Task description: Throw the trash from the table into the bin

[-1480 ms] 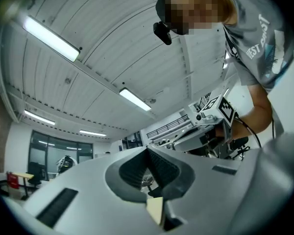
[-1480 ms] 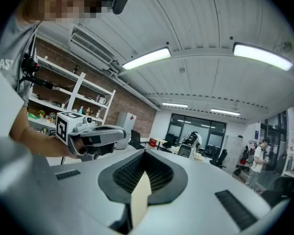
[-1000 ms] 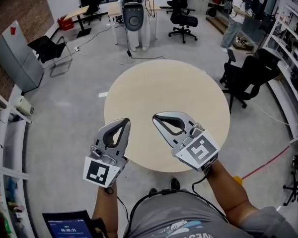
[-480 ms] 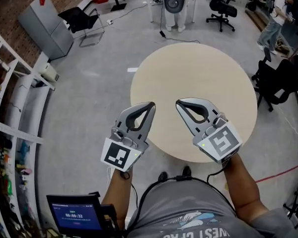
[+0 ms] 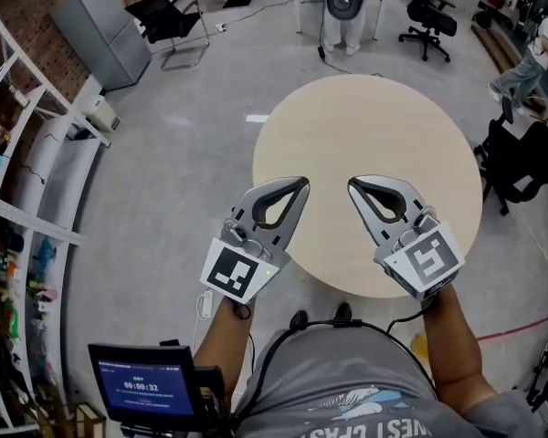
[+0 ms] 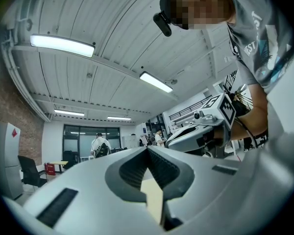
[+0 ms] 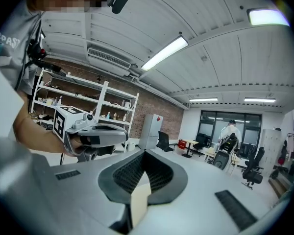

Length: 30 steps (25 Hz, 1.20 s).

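A round beige table (image 5: 374, 126) stands in front of me with a bare top; I see no trash on it and no bin in any view. My left gripper (image 5: 301, 182) hovers over the table's near left edge, jaws shut with nothing between them. My right gripper (image 5: 354, 182) hangs beside it over the near part of the table, also shut and empty. In the left gripper view the closed left gripper (image 6: 147, 148) points a little upward, with the right gripper (image 6: 196, 131) to its right. The right gripper view shows the shut right gripper (image 7: 144, 152) and the left gripper (image 7: 95, 131) beside it.
White shelving (image 5: 36, 199) runs along the left wall. A grey cabinet (image 5: 96, 30) and a black chair (image 5: 169, 16) stand at the back left. Black office chairs (image 5: 530, 158) crowd the table's right side. A person (image 5: 534, 48) stands far right. A tablet (image 5: 142, 395) hangs at my waist.
The head view has swung left, so the table and both grippers sit further right in the picture. Both grippers stay shut and side by side, slightly lower.
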Each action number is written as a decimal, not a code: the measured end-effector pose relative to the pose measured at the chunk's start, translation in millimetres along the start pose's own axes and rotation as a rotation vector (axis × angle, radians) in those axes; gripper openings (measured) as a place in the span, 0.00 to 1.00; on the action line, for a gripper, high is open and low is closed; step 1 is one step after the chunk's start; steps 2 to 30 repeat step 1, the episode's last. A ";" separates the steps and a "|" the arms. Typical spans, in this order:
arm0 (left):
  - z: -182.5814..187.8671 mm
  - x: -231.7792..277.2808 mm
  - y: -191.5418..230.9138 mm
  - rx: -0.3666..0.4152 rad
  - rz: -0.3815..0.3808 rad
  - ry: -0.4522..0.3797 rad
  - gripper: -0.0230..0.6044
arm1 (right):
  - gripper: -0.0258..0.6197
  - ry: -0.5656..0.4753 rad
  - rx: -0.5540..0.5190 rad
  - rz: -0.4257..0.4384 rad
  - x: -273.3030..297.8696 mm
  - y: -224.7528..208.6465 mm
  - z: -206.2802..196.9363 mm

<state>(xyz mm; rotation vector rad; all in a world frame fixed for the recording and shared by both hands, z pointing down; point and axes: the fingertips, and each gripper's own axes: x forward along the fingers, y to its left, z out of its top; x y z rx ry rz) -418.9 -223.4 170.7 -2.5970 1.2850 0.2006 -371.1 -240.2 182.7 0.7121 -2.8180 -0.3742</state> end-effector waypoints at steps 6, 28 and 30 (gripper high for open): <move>0.6 0.9 -0.6 0.000 -0.001 -0.001 0.11 | 0.05 0.003 0.000 -0.001 -1.1 -0.8 -0.1; 0.6 0.9 -0.6 0.000 -0.001 -0.001 0.11 | 0.05 0.003 0.000 -0.001 -1.1 -0.8 -0.1; 0.6 0.9 -0.6 0.000 -0.001 -0.001 0.11 | 0.05 0.003 0.000 -0.001 -1.1 -0.8 -0.1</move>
